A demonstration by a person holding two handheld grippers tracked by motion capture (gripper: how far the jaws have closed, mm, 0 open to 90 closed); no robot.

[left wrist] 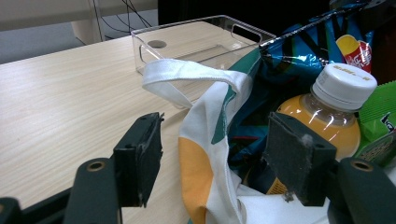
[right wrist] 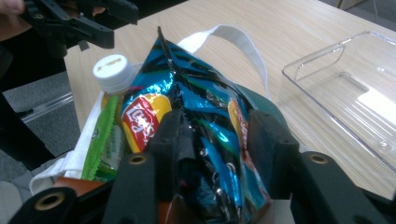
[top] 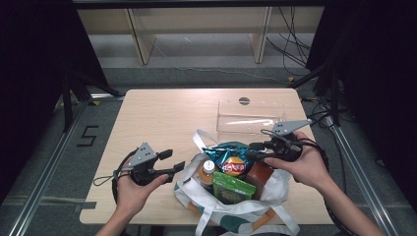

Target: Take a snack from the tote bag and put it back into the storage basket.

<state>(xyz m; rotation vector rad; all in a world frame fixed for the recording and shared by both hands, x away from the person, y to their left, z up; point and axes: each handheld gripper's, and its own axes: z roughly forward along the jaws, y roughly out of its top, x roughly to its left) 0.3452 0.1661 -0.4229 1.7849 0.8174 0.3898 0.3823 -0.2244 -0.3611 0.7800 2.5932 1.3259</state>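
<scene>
Right hand-held gripper (right wrist: 212, 135) at the mouth of the tote bag (top: 196, 194), jaws half open astride the top of the blue chip bag (right wrist: 205, 107); one pad against the foil, the other apparently a little clear, so no firm grip to be read here. Chip bag upright in the tote, directly between those jaws. Just beside it, toward the other hand: orange juice bottle (right wrist: 112, 74) with a white cap, and a green packet (right wrist: 105, 140) in front of that. Brown item (top: 259, 174) below the right hand-held gripper, too hidden to name.

Left hand-held gripper (left wrist: 212, 154) wide open, level with the tote's near edge, cloth of the bag and its white handle (left wrist: 187, 74) between the jaws but untouched by either pad; juice bottle just past the right-hand jaw.

Judged as unpacking barely begun: all goods in the tote, clear plastic tray (top: 251, 115) beyond the right hand-held gripper holding nothing. Left to do: closing on the chip bag, lifting it out, then the bottle, packet and the rest.

Farther out: pale wood-grain table (top: 157, 118) with a round cable hole near the tray. Beyond it, grey floor, loose black cables, a light wooden frame, dark curtains at both sides.
</scene>
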